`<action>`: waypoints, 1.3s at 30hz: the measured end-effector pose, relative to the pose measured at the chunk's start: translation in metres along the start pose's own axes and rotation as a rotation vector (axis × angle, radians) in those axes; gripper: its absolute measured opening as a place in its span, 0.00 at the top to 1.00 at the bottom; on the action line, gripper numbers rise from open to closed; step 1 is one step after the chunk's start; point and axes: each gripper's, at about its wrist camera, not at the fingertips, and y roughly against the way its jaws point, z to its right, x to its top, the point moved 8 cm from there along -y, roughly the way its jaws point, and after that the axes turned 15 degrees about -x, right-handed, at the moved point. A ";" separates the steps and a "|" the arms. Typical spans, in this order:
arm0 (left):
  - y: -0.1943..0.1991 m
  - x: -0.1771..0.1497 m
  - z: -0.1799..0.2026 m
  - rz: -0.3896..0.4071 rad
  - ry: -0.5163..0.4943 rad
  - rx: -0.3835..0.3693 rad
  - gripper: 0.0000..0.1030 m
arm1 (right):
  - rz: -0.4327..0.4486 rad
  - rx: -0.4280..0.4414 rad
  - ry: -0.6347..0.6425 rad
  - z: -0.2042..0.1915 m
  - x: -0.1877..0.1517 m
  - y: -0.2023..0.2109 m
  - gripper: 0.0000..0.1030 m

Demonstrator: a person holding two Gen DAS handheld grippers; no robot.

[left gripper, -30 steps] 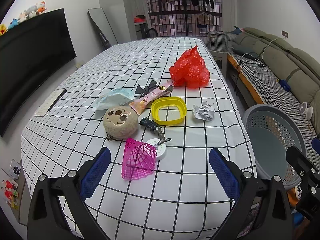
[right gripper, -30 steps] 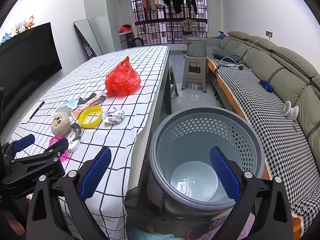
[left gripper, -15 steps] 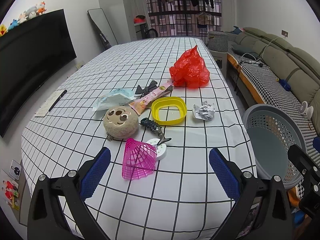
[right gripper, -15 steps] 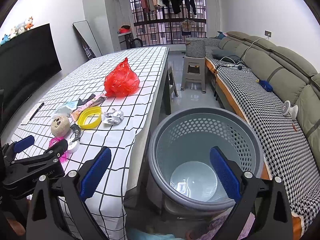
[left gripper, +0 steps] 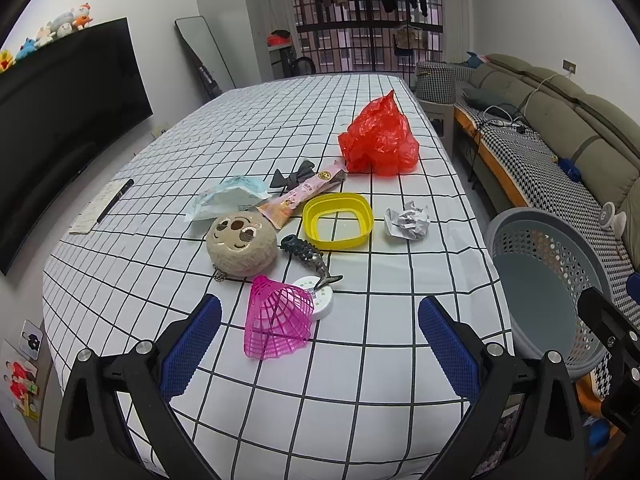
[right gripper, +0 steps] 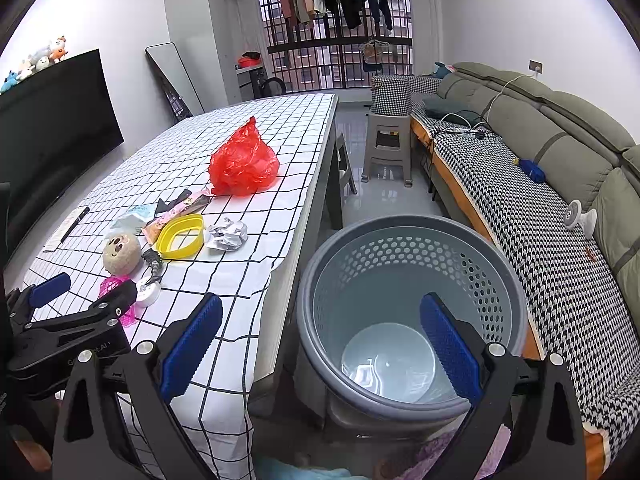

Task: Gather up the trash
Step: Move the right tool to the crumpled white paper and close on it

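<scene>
On the checked tablecloth lie a red plastic bag [left gripper: 379, 140], a crumpled paper ball [left gripper: 406, 221], a pink snack wrapper [left gripper: 304, 194], a pale blue packet [left gripper: 228, 200], a yellow ring [left gripper: 338, 221], a plush ball [left gripper: 241, 243], a pink mesh cone [left gripper: 278, 318] and a white round tin [left gripper: 320, 298]. My left gripper [left gripper: 319, 346] hovers open over the table's near edge, just short of the cone. Over the grey perforated basket [right gripper: 408, 240] beside the table, my right gripper [right gripper: 320, 346] is open and holds nothing. The red bag [right gripper: 244, 162] and paper ball [right gripper: 228, 234] also show in the right wrist view.
A black bow [left gripper: 292, 174] and a dark fish-shaped clip [left gripper: 308, 256] lie among the items. A remote [left gripper: 102, 210] rests at the table's left. A sofa [right gripper: 560, 168] runs along the right, a grey stool [right gripper: 388, 148] stands beyond the basket, and a television [left gripper: 60, 120] hangs on the left wall.
Nearly nothing has changed. The right gripper has shifted slightly, so the basket sits a little differently in its view. No object on the table has moved.
</scene>
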 end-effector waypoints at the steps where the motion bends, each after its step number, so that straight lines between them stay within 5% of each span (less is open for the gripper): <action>1: 0.000 0.000 0.000 0.000 0.000 0.000 0.06 | 0.000 0.001 -0.001 0.000 0.000 0.000 0.08; 13: -0.004 -0.004 -0.017 -0.018 0.046 -0.018 0.06 | 0.003 0.068 0.014 -0.017 0.002 0.000 0.08; 22: -0.002 -0.016 -0.084 -0.026 0.127 0.095 0.06 | -0.026 0.170 0.104 -0.060 0.004 -0.015 0.08; 28: -0.001 -0.019 -0.110 -0.028 0.162 0.127 0.06 | -0.040 0.220 0.212 -0.100 0.018 -0.040 0.08; 39: -0.008 -0.013 -0.102 -0.022 0.158 0.085 0.06 | -0.133 0.197 0.336 -0.134 0.039 -0.110 0.08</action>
